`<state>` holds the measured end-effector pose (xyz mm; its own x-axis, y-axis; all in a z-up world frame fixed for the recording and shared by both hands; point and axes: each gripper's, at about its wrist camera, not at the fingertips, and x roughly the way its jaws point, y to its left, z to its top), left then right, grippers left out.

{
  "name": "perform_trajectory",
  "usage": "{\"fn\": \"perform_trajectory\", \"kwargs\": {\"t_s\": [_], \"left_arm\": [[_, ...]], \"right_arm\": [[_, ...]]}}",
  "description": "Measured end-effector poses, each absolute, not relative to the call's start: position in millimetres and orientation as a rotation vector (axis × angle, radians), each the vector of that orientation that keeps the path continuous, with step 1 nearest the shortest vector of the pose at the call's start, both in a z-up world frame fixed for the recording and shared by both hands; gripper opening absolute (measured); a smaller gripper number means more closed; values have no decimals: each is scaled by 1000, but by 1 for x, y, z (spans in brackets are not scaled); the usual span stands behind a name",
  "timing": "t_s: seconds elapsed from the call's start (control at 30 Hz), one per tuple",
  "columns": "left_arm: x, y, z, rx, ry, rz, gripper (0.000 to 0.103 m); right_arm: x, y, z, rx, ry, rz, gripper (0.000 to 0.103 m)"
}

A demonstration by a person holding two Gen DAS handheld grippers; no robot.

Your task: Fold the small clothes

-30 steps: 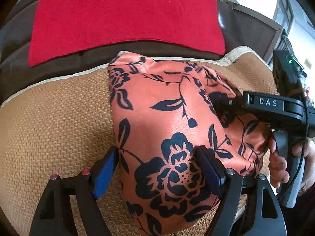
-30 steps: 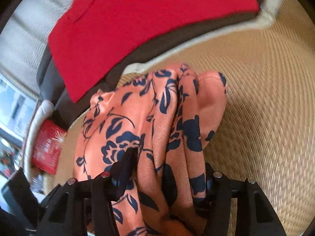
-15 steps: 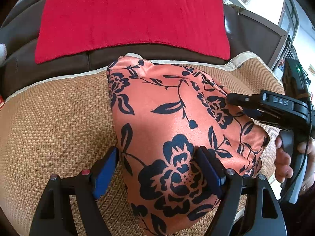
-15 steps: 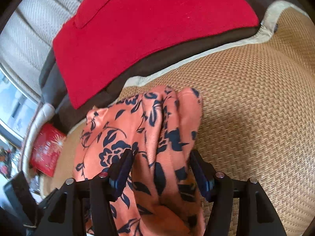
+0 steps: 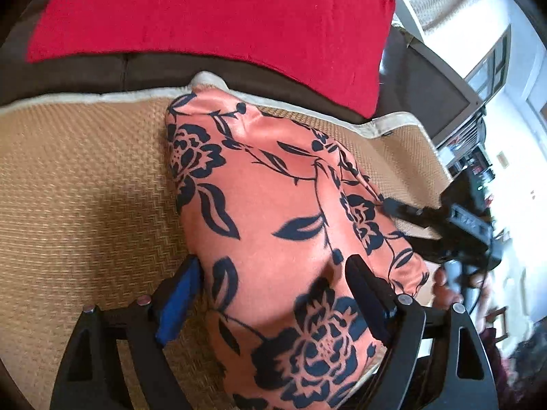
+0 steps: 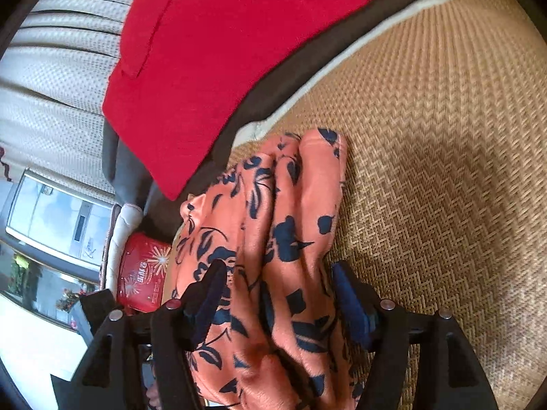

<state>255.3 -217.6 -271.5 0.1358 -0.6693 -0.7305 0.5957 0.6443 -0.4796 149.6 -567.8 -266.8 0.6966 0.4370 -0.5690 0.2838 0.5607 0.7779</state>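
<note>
Just folded floral garment [image 5: 273, 225] on woven mat [image 5: 85, 184]

Little could be read. In the right wrist view a red packet [image 6: 143, 273] lay wedged at the left edge of the woven mat [image 6: 427, 136], beside the cream piping; it bore a white starburst and white characters, too small and blurred to make out. A pale appliance [image 6: 58, 218] beyond it carried a small dark logo, likewise illegible. In the left wrist view the label on the right gripper [image 5: 389, 206] was smeared by motion and unreadable.
</note>
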Motion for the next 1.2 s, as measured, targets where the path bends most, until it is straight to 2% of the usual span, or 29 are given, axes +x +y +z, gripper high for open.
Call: {"fn": "perform_trajectory", "kwargs": {"t_s": [0.13,0.33,0.4,0.47,0.57,0.7,1.03,1.2], "left_arm": [[267,-218,-283,-162,1166,-936,85],[265,-224,-283,-157,1151,-958,85],[264,-223,-281,-152,1136,-961,76],[263,-223,-277,-139,1113,-955,63],[262,-220,-271,-144,1083,-958,53],[256,-214,-257,-131,1037,-963,47],[235,-165,-209,-145,913,-900,46],[231,-143,-206,-162,903,-868,46]], "right_arm": [[156,-560,-271,996,863,140,69],[176,-528,-265,885,885,149,71],[178,-520,-261,837,886,126,70],[178,-515,-259,816,882,105,64],[172,-513,-253,786,871,88,55],[173,-498,-240,723,841,78,48],[167,-470,-205,716,701,165,47],[169,-449,-200,707,672,203,47]]}}
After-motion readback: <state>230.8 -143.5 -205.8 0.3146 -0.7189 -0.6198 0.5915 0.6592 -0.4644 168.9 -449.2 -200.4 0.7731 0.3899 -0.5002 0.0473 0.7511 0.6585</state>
